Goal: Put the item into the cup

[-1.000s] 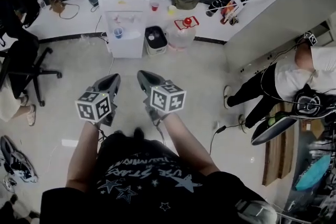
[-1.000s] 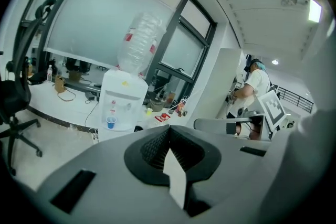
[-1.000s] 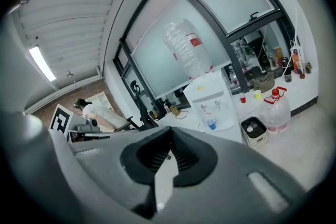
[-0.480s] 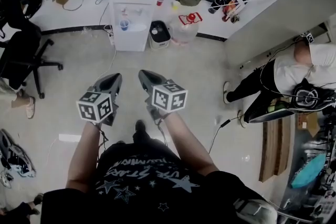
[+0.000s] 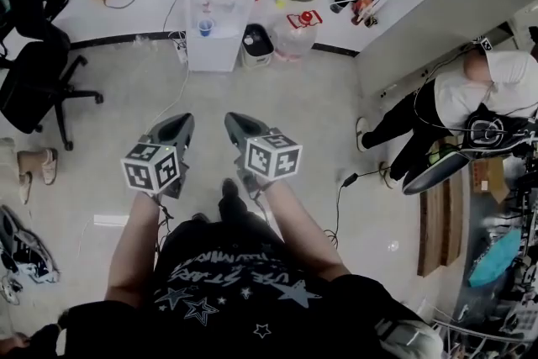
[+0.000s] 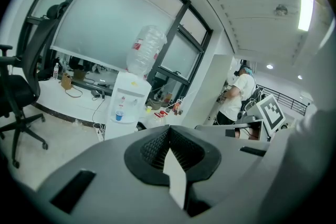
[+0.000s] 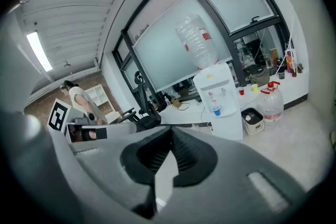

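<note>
The fingers (image 6: pixel 155 147) of the left gripper (image 6: pixel 169 131) are closed, with the ribbed pads meeting at their tips and nothing caught between them. The fingers (image 7: pixel 185 150) of the right gripper (image 7: pixel 170 132) are pressed together in the same way, tip against tip, and they are also empty. In the head view the two grippers are held side by side above pale floor (image 5: pixel 101 172), with the tips level and a little apart, each pointing forward.

Well ahead of both pairs of fingers stands a white water dispenser (image 5: pixel 220 8) against the far wall. A small blue cup (image 5: pixel 205 28) sits in its recess, and it is the nearest cup that can be made out. I cannot tell whether it is the task's cup, or which thing is the task's item. Just right of the dispenser, still far ahead of the right fingers, a big clear water bottle (image 5: pixel 294 34) with a red cap stands on the floor. Far to the left of the left fingers is a black office chair (image 5: pixel 38 84). Well off to the right of the right fingers a person in a white shirt (image 5: pixel 483 92) bends over a cluttered bench.
</note>
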`<state>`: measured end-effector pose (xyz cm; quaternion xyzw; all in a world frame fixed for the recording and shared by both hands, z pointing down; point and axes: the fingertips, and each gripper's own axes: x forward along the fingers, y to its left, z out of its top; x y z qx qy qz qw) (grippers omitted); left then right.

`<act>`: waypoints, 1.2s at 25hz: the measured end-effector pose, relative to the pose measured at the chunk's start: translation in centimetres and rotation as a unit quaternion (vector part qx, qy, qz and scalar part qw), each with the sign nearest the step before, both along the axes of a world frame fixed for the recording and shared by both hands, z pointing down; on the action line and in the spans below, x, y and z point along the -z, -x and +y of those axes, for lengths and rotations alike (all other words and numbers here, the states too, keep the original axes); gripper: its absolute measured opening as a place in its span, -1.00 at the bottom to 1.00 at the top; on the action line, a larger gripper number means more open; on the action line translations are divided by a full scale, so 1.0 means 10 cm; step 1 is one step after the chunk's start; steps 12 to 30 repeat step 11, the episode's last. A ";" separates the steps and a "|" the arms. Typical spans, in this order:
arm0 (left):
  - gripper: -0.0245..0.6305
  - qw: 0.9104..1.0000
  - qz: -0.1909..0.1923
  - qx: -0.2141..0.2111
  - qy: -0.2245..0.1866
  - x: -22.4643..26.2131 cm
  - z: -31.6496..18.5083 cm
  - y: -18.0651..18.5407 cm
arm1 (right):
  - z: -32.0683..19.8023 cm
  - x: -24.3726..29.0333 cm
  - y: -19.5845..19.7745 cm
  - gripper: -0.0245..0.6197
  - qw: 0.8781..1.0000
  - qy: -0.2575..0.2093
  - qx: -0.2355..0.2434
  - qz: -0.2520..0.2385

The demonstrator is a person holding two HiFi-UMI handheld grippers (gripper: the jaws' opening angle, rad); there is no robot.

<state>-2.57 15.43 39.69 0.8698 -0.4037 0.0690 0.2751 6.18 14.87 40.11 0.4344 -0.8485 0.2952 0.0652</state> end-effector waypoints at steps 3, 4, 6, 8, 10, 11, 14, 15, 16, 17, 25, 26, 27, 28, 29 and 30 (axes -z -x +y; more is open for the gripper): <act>-0.91 1.000 0.000 -0.009 -0.002 0.00 0.17 0.06 | 0.19 0.02 0.04 -0.92 1.000 -0.006 -0.009 0.007; -0.91 1.000 -0.001 -0.011 -0.002 0.01 0.23 0.08 | 0.25 0.03 0.06 -0.92 1.000 -0.007 -0.011 0.009; -0.91 1.000 -0.002 -0.015 -0.004 0.02 0.35 0.13 | 0.38 0.04 0.09 -0.92 1.000 -0.008 -0.014 0.013; -0.91 1.000 -0.002 -0.017 -0.005 0.03 0.44 0.18 | 0.49 0.03 0.12 -0.92 1.000 -0.008 -0.016 0.016; -0.91 1.000 0.000 -0.020 -0.005 0.03 0.54 0.23 | 0.60 0.03 0.17 -0.92 1.000 -0.008 -0.018 0.019; -0.91 1.000 0.000 -0.021 -0.005 0.03 0.58 0.25 | 0.65 0.03 0.19 -0.92 1.000 -0.008 -0.019 0.021; -0.91 1.000 0.000 -0.021 -0.005 0.03 0.58 0.25 | 0.65 0.03 0.19 -0.92 1.000 -0.008 -0.019 0.021; -0.91 1.000 0.000 -0.021 -0.005 0.03 0.58 0.25 | 0.65 0.03 0.19 -0.92 1.000 -0.008 -0.019 0.021; -0.91 1.000 0.000 -0.021 -0.005 0.03 0.58 0.25 | 0.65 0.03 0.19 -0.92 1.000 -0.008 -0.019 0.021; -0.91 1.000 0.000 -0.021 -0.005 0.03 0.58 0.25 | 0.65 0.03 0.19 -0.92 1.000 -0.008 -0.019 0.021; -0.91 1.000 0.000 -0.021 -0.005 0.03 0.58 0.25 | 0.65 0.03 0.19 -0.92 1.000 -0.008 -0.019 0.021; -0.91 1.000 0.000 -0.021 -0.005 0.03 0.58 0.25 | 0.65 0.03 0.19 -0.92 1.000 -0.008 -0.019 0.021; -0.91 1.000 0.000 -0.021 -0.005 0.03 0.58 0.25 | 0.65 0.03 0.19 -0.92 1.000 -0.008 -0.019 0.021; -0.91 1.000 0.000 -0.021 -0.005 0.03 0.58 0.25 | 0.65 0.03 0.19 -0.92 1.000 -0.008 -0.019 0.021; -0.91 1.000 0.000 -0.021 -0.005 0.03 0.58 0.25 | 0.65 0.03 0.19 -0.92 1.000 -0.008 -0.019 0.021; -0.91 1.000 0.000 -0.021 -0.005 0.03 0.58 0.25 | 0.65 0.03 0.19 -0.92 1.000 -0.008 -0.019 0.021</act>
